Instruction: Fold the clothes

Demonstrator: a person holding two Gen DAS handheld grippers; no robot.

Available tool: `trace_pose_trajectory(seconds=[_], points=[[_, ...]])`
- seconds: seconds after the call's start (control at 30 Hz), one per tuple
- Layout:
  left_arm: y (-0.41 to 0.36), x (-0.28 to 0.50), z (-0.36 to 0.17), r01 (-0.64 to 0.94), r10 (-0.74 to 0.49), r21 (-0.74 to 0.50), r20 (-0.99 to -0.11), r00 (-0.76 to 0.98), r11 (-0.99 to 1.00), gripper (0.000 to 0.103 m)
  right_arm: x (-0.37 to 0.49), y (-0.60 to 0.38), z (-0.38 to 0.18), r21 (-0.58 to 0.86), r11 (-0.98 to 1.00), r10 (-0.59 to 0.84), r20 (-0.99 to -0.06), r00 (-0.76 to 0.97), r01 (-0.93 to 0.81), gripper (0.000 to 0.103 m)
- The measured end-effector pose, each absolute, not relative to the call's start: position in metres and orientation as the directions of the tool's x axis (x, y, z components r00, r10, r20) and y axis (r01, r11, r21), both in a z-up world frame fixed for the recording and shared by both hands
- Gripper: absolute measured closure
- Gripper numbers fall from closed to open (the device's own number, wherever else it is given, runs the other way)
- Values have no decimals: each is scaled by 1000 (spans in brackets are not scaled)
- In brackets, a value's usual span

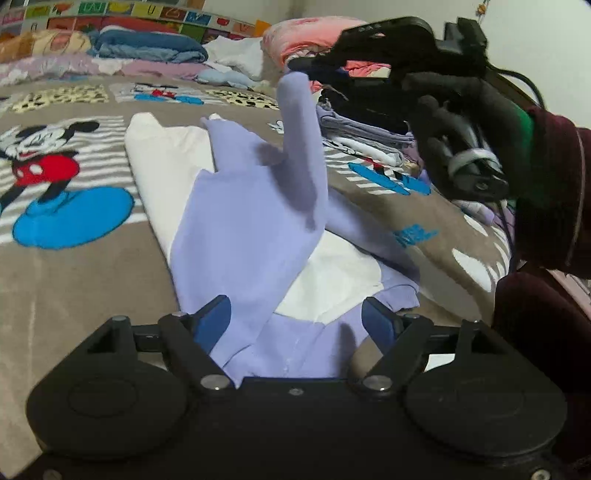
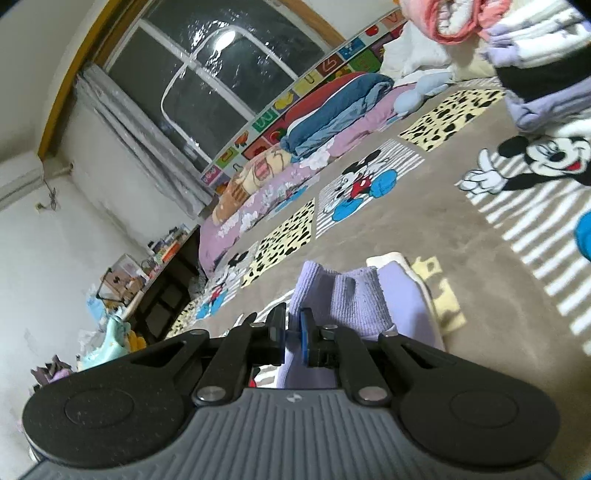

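Observation:
A lavender and white shirt (image 1: 236, 221) lies on the Mickey Mouse blanket (image 1: 66, 295). My left gripper (image 1: 297, 321) is open, low over the shirt's near edge, with lavender cloth lying between its blue pads. My right gripper (image 2: 292, 332) is shut on a lavender sleeve (image 2: 347, 299) and holds it up. In the left wrist view the right gripper (image 1: 295, 66) lifts that sleeve (image 1: 299, 147) high above the shirt, at the upper right.
A stack of folded clothes (image 1: 362, 129) lies on the bed to the right. Rolled blankets and pillows (image 1: 147, 44) line the far edge. A pink quilt (image 1: 306, 33) sits behind the stack. A window (image 2: 207, 59) and cluttered shelves (image 2: 147, 273) are beyond the bed.

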State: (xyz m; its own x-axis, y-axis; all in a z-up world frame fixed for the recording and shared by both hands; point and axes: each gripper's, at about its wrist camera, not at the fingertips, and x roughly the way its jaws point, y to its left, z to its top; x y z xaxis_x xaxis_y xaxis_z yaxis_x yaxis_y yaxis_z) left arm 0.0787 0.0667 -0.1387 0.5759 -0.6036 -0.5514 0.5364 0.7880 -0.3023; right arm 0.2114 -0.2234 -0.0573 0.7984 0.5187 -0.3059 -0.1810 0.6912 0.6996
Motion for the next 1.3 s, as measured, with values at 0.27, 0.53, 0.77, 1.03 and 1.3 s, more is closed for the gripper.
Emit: trace_pose_trajectory(seconds=[0.27,0.53,0.77,1.03,1.3], points=[[80,81,-139,517,-646,-392,-536,544,761,25,251,-182,-50,667,720,521,-336,785,-192,93],[87,85,-139,497,-675,-457,-525,519,738,25,282,-145,-47,629,745,535,-364,763,-222,93],[113,96,-146,391,-736,-639,-461,496,663,25,300,-118,-49,584,775,536,-403,741,-242,93],[121,99,-151,338,-761,-713,-422,492,614,25,325,-95,-71,484,848,485,-546,684,-215,93],[130,98,-151,322,-775,-742,-402,487,588,25,328,-98,-67,475,837,517,-526,675,-272,68]])
